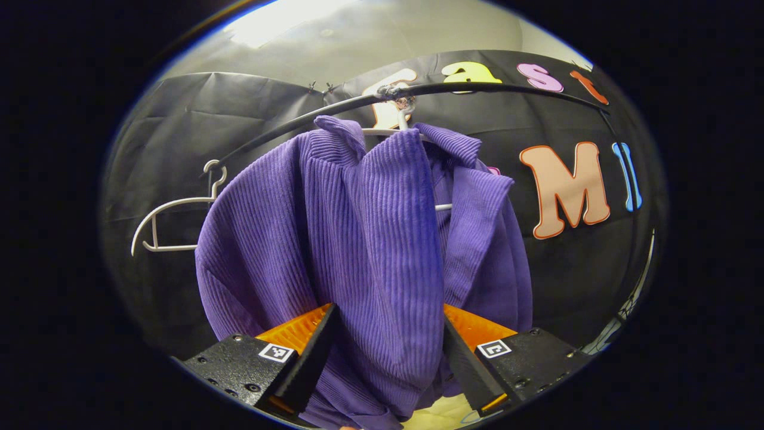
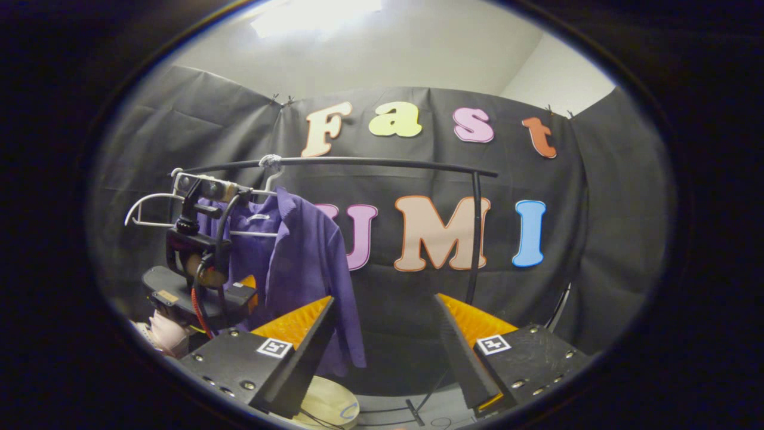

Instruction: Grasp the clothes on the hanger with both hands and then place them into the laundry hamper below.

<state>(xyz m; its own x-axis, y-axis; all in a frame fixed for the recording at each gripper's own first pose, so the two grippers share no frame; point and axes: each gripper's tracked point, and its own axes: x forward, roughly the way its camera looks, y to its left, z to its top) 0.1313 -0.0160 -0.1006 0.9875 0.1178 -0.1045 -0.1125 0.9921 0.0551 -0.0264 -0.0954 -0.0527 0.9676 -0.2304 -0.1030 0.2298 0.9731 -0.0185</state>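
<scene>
A purple ribbed shirt (image 1: 358, 239) hangs on a white hanger (image 1: 388, 130) from a black rail (image 1: 477, 88). My left gripper (image 1: 388, 307) is open, its fingers standing on either side of a hanging front fold of the shirt, low on the garment. In the right gripper view the shirt (image 2: 304, 263) hangs at the left, with the left gripper (image 2: 239, 292) and the hand (image 2: 164, 334) holding it against its near side. My right gripper (image 2: 385, 298) is open with nothing between its fingers, apart from the shirt and to its right. The pale round hamper (image 2: 325, 406) sits below.
An empty white hanger (image 1: 173, 221) hangs on the rail left of the shirt. The rail's black upright post (image 2: 476, 239) stands to the right, with its base bars (image 2: 418, 409) on the floor. Black cloth walls close the booth behind.
</scene>
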